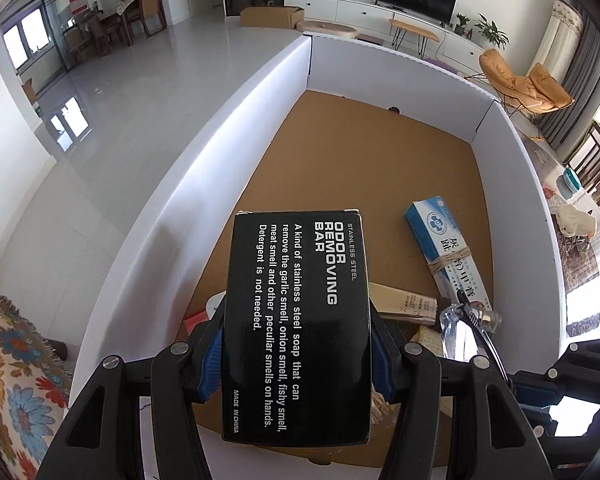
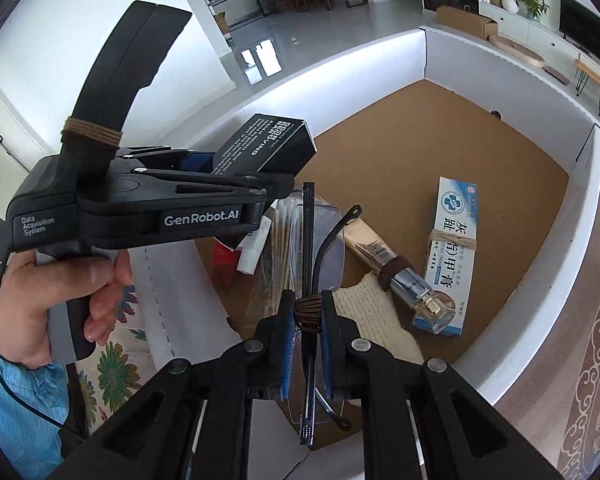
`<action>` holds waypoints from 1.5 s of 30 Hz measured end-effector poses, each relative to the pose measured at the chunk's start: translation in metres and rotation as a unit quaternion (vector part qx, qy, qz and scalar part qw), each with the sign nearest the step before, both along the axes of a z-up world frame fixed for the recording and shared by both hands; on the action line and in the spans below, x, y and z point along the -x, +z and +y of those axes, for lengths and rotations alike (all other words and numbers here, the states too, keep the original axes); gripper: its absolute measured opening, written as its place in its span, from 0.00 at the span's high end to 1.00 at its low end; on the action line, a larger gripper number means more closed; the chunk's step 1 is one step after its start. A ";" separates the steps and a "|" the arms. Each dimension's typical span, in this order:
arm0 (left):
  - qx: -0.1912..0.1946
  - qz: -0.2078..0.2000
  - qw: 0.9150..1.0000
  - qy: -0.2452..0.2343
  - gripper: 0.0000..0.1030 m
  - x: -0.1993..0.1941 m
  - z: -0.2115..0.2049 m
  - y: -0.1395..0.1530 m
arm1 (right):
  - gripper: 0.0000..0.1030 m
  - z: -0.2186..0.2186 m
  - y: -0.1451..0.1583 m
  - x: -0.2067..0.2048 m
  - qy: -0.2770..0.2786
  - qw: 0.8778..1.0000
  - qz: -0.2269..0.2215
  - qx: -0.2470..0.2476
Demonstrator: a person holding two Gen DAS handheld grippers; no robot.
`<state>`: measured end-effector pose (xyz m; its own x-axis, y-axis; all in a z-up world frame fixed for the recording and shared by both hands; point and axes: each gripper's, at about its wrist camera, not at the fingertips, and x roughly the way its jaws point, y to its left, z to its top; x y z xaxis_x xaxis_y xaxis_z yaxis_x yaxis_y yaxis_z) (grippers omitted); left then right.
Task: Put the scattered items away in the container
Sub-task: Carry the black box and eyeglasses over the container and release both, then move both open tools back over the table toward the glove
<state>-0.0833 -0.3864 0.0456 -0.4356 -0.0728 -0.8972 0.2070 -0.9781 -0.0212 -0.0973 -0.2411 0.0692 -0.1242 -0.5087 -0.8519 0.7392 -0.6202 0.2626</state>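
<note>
My left gripper is shut on a black "Odor Removing Bar" box and holds it above the near end of the white-walled container with a brown cardboard floor. The box also shows in the right wrist view, held by the left gripper. My right gripper is shut on folded glasses bound with brown cord, above the container's near edge. The glasses show in the left wrist view.
In the container lie a blue-white ointment box, a gold-and-clear bottle, a knitted cloth, a white tube and a red item. A floral cloth lies left of the container; a patterned rug lies right.
</note>
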 end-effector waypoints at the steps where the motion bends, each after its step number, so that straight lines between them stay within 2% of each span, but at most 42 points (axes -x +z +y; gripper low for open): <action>1: 0.001 -0.002 1.000 0.000 0.44 0.001 -0.001 -0.003 | 0.87 0.004 -0.004 0.002 -0.002 1.000 -0.001 0.000; 3: 0.007 -0.012 1.000 0.006 0.43 0.002 -0.003 -0.007 | 0.83 0.006 -0.008 0.004 -0.006 1.000 0.000 -0.002; 4: 0.010 -0.015 1.000 0.009 0.41 0.003 -0.003 -0.008 | 0.71 0.006 -0.009 0.005 -0.010 1.000 0.003 -0.004; 5: 0.012 -0.014 1.000 0.011 0.37 0.005 -0.003 -0.007 | 0.65 0.008 -0.008 0.006 -0.014 1.000 0.009 -0.004; 6: 0.013 -0.010 1.000 0.013 0.28 0.005 -0.004 -0.005 | 0.57 0.010 -0.006 0.006 -0.017 1.000 0.014 -0.001; 7: 0.018 -0.003 1.000 0.016 0.23 0.004 -0.004 -0.002 | 0.53 0.013 -0.004 0.006 -0.019 1.000 0.018 0.005; 11: 0.029 0.024 0.999 0.023 0.21 -0.004 0.002 0.013 | 0.44 0.029 0.014 0.003 -0.032 0.998 0.045 0.031; 14: 0.040 0.054 0.998 0.013 0.21 -0.016 0.018 0.027 | 0.30 0.061 0.030 -0.009 -0.048 0.993 0.094 0.056; 16: 0.050 0.075 0.996 -0.004 0.21 -0.026 0.036 0.037 | 0.07 0.093 0.033 -0.017 -0.065 0.986 0.143 0.055; 18: 0.053 0.092 0.994 -0.030 0.21 -0.035 0.061 0.044 | 0.01 0.132 0.025 -0.022 -0.088 0.977 0.188 0.042; 20: 0.049 0.103 0.991 -0.063 0.21 -0.043 0.092 0.050 | 0.01 0.174 0.007 -0.020 -0.117 0.971 0.207 0.010; 23: 0.031 0.107 0.986 -0.126 0.19 -0.053 0.153 0.052 | 0.01 0.244 -0.027 -0.008 -0.179 0.961 0.206 -0.037; 25: 0.016 0.106 0.979 -0.173 0.10 -0.059 0.200 0.049 | 0.01 0.295 -0.045 -0.004 -0.233 0.951 0.194 -0.058; 27: 0.001 0.099 0.972 -0.212 0.04 -0.063 0.246 0.038 | 0.01 0.344 -0.058 -0.002 -0.285 0.939 0.179 -0.073; 30: -0.008 0.074 0.966 -0.248 0.04 -0.057 0.309 0.006 | 0.01 0.404 -0.071 -0.002 -0.340 0.921 0.166 -0.094; 33: -0.003 0.050 0.968 -0.246 0.04 -0.043 0.356 -0.030 | 0.01 0.442 -0.079 -0.003 -0.367 0.910 0.157 -0.109; 38: -0.025 0.044 0.977 -0.209 0.04 -0.015 0.392 -0.067 | 0.01 0.473 -0.081 -0.001 -0.391 0.906 0.133 -0.095; 43: 0.015 0.064 0.978 -0.198 0.01 0.008 0.410 -0.074 | 0.00 0.477 -0.084 0.001 -0.403 0.902 0.121 -0.095; 45: 0.016 0.068 0.978 -0.197 0.00 0.016 0.410 -0.075 | 0.00 0.476 -0.085 0.003 -0.403 0.902 0.120 -0.094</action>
<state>-0.0988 0.0237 -0.0296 -0.5509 0.0982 -0.8288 -0.1881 -0.9821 0.0087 -0.0998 0.2352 -0.0154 -0.5820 -0.0190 -0.8130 0.0494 -0.9987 -0.0120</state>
